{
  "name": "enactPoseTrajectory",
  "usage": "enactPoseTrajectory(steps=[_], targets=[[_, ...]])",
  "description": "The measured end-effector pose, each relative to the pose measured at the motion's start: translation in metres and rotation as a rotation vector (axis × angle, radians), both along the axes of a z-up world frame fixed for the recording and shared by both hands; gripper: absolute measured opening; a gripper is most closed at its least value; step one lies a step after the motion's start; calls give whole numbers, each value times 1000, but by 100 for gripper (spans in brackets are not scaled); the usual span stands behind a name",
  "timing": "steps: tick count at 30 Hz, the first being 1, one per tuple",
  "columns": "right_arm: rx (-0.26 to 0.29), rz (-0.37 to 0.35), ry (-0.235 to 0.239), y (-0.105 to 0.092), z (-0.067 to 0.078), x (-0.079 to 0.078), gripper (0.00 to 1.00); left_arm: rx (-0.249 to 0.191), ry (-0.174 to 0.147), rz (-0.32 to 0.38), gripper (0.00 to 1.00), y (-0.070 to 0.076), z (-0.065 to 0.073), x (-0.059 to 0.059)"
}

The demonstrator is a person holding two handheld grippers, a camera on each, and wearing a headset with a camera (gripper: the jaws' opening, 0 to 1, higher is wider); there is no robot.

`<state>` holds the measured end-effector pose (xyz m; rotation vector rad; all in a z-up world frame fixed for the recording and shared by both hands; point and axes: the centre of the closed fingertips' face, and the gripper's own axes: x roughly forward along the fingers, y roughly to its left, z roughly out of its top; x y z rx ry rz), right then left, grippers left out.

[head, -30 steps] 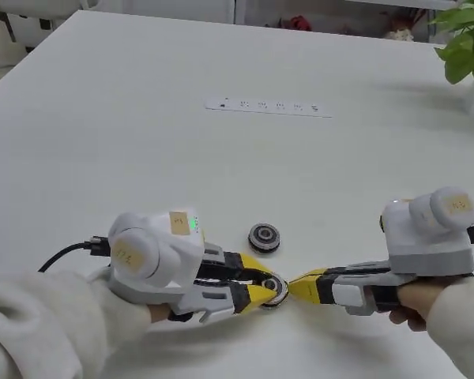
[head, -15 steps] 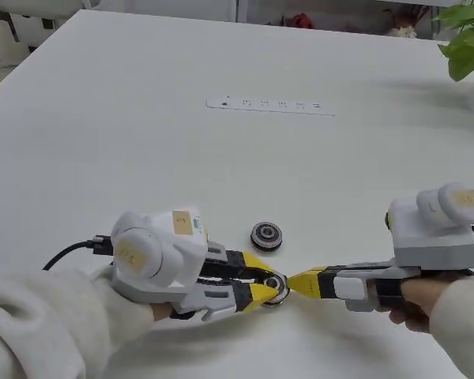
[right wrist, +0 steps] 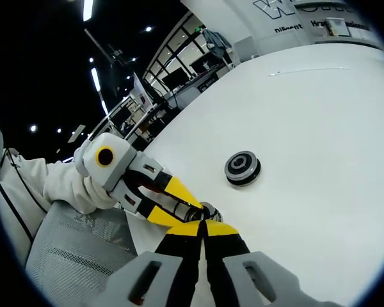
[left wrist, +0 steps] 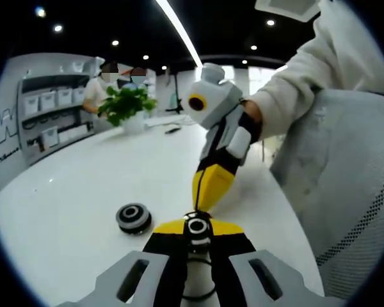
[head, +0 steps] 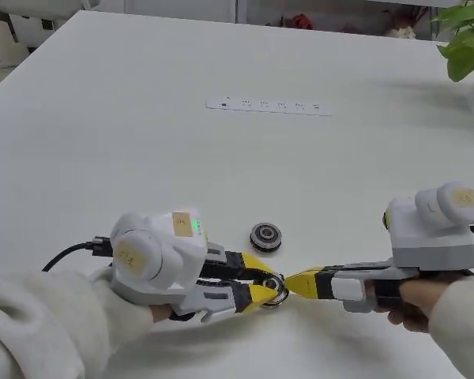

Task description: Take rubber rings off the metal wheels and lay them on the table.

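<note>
Head view looks down from above onto table [head: 142, 118]. Gripper views sit low, close, facing each other; both share loose wheel [left wrist: 134, 217].

The left gripper [head: 262, 289] lies low over the table, pointing to the person's right, its yellow-tipped jaws clamped on a small metal wheel [head: 274, 287]. The right gripper [head: 294, 285] points the opposite way, so the two meet tip to tip. Its jaws are pressed together, and their tips touch the wheel's edge; whether they pinch anything there cannot be told. Both forearms in pale sleeves [head: 39, 332] come in from the near side, and the right hand [head: 407, 304] wraps the gripper's handle from below.
</note>
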<state>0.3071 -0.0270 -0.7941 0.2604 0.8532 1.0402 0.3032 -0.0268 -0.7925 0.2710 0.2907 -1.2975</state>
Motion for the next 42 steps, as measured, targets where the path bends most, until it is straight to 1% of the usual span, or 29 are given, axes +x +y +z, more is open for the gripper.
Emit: enactPoseTrajectory(steps=[16,27,30,33,35,42], targets=[[20,17,-1,2,2,0,0,-3,3,-1,13,0,0,-1],[41,30,-9,4,5,-1,0,-3,1,0,13,0,0,-2],[56,37,-10,7,8,-2,0,-3,1,1,13,0,1,-1],[52,41,-21,8,9,-2,0,-4,2,2,13,0,1,-1],[50,35,-19,7,8,-1,0,-4,6,6,13,0,1,-1],[59,35,-19,7,10,-1,0,-4,3,7,13,-1,0,-1]])
